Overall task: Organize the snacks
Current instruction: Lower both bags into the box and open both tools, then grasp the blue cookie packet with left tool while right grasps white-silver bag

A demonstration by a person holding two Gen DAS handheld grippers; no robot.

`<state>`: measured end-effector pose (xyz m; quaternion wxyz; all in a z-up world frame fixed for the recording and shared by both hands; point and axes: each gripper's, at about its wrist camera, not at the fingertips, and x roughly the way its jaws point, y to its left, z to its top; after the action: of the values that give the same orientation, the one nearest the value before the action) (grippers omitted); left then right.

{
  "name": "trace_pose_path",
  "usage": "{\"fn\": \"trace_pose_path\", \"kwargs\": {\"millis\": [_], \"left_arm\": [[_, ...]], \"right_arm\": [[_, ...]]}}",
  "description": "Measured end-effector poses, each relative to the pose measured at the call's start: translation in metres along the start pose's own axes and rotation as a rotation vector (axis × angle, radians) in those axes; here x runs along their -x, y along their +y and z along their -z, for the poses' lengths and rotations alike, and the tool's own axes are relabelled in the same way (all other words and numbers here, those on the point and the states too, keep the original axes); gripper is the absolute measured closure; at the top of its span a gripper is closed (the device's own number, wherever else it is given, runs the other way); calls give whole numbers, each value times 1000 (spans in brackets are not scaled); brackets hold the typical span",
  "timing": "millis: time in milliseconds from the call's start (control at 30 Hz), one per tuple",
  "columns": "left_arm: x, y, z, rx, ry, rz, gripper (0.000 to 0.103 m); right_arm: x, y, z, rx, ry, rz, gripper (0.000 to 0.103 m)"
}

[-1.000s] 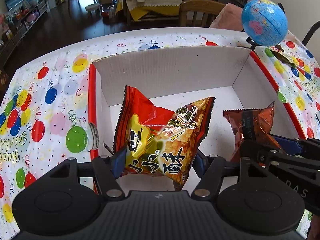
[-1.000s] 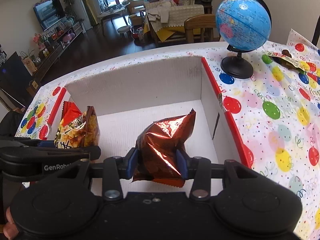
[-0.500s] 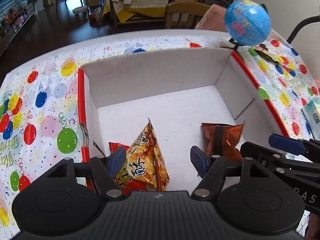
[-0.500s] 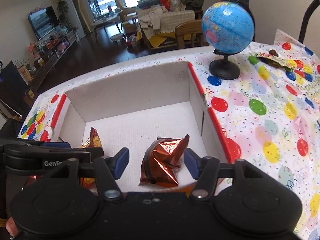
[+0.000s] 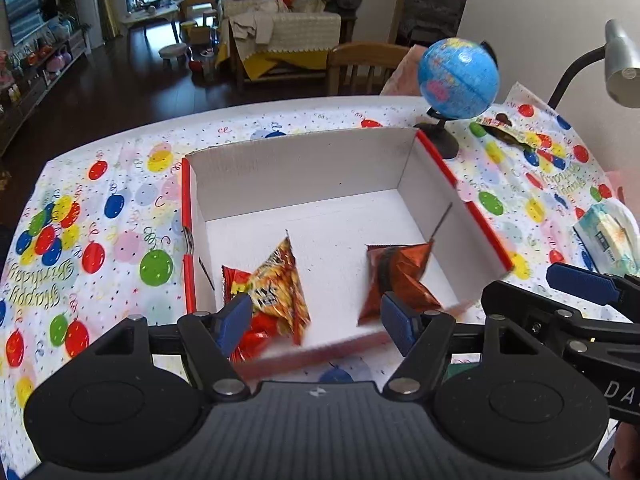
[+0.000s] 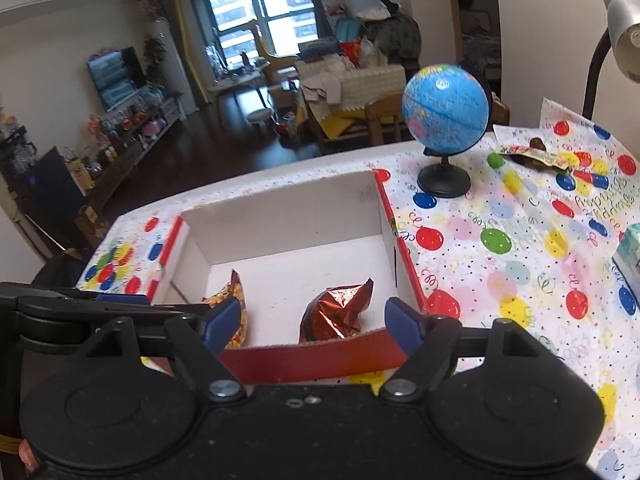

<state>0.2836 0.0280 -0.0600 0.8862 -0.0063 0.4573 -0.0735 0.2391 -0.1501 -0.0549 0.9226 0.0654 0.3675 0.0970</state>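
Both bags dropped since earlier frame: yellow-red snack bag (image 5: 276, 284), copper foil snack bag (image 5: 396, 276) now lie in cardboard box (image 5: 304, 168). Left hand-held gripper (image 5: 316, 320), right hand-held gripper (image 6: 316, 324): fingers apart, empty. Watch your pull-back: finger at lower frame could snag box's near wall.

The box (image 5: 304, 168) looked like matt white cardboard with red outer faces. Both snack bags were crinkled glossy foil: the copper bag (image 5: 400, 276) mirror-shiny, the printed bag (image 5: 276, 288) slick. The balloon tablecloth (image 5: 112, 220) appeared smooth. The globe (image 6: 446, 106) shone like plastic.

Two snack bags (image 5: 276, 284) (image 5: 396, 276) lay in box (image 5: 296, 168), apart at 9 and 3 o'clock, globe (image 5: 458, 78) stood on table (image 5: 120, 216) at box's 1 o'clock.
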Motion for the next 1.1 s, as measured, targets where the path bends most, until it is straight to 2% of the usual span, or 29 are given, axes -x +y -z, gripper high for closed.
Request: {"fn": "trace_pose_path", "kwargs": {"millis": [200, 367, 500, 733, 900, 1100], "left_arm": [[32, -14, 18, 14, -37, -1, 27], [55, -22, 35, 23, -60, 11, 27], [73, -28, 49, 30, -78, 26, 20], [89, -35, 79, 56, -77, 16, 17], [93, -32, 102, 88, -67, -9, 17], [78, -19, 120, 158, -2, -57, 17]], "right_arm": [[29, -7, 10, 12, -27, -30, 21], [51, -12, 21, 15, -39, -60, 20], [71, -16, 32, 11, -56, -76, 19], [92, -25, 60, -15, -37, -87, 18], [99, -31, 82, -23, -7, -61, 18], [94, -42, 112, -72, 42, 13, 18]]}}
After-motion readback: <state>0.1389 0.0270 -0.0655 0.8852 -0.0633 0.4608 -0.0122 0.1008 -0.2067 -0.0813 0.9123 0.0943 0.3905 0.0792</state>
